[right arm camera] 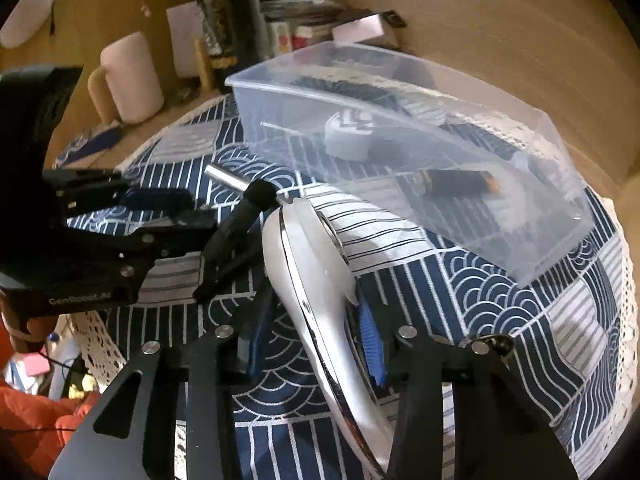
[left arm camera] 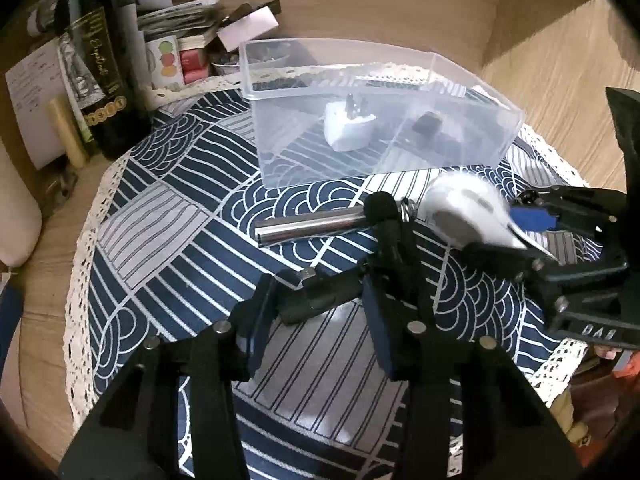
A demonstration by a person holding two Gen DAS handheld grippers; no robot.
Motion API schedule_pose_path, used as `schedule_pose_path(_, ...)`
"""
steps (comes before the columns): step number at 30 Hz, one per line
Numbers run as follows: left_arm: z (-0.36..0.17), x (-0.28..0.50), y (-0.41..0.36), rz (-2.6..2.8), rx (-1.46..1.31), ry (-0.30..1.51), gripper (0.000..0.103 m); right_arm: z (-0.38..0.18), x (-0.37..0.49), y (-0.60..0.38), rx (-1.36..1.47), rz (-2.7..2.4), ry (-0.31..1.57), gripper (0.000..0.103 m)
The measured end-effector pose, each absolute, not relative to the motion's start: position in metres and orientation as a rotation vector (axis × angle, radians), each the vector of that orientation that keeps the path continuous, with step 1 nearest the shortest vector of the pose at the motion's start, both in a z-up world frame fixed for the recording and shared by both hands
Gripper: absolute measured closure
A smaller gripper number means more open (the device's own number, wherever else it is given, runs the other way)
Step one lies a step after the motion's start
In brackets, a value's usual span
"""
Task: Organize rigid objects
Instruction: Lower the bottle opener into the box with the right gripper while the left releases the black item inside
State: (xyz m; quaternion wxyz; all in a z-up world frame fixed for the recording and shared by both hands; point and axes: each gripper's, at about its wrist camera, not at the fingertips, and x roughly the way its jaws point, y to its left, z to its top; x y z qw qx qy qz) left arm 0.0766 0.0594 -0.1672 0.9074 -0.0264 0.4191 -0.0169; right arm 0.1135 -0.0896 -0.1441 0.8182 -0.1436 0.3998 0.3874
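A clear plastic box (left arm camera: 472,80) stands on the blue patterned cloth and holds a white plug adapter (left arm camera: 347,130) and a small black item (left arm camera: 426,125); the box also shows in the right wrist view (right arm camera: 560,184). My right gripper (left arm camera: 520,232) is shut on a white computer mouse (left arm camera: 466,210), seen close in the right wrist view (right arm camera: 308,264), just above the cloth. My left gripper (left arm camera: 316,312) is open low over the cloth, around a small black object (left arm camera: 320,300). A silver metal tube (left arm camera: 308,226) with a black clip (left arm camera: 384,216) lies before it.
A dark bottle (left arm camera: 100,64), papers and small boxes (left arm camera: 188,44) crowd the back left. A white mug (right arm camera: 130,80) stands on the wooden table (left arm camera: 540,60) left of the cloth. The cloth's lace edge (left arm camera: 84,248) marks its rim.
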Motion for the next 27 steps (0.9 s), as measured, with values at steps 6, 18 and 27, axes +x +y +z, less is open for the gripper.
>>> schedule_pose_path(6, -0.151, 0.068, 0.063, -0.036, -0.056, 0.798, 0.059, -0.121, 0.114, -0.106, -0.234, 0.787, 0.765, 0.067)
schedule_pose_path(18, -0.095, 0.064, 0.066, 0.022, -0.060, 0.661, 0.059, -0.068, 0.121, -0.131, -0.128, 0.700, 0.594, 0.068)
schedule_pose_path(27, -0.068, 0.089, 0.069, 0.012, -0.070, 0.609, 0.059, -0.024, 0.136, -0.143, -0.091, 0.640, 0.463, 0.068)
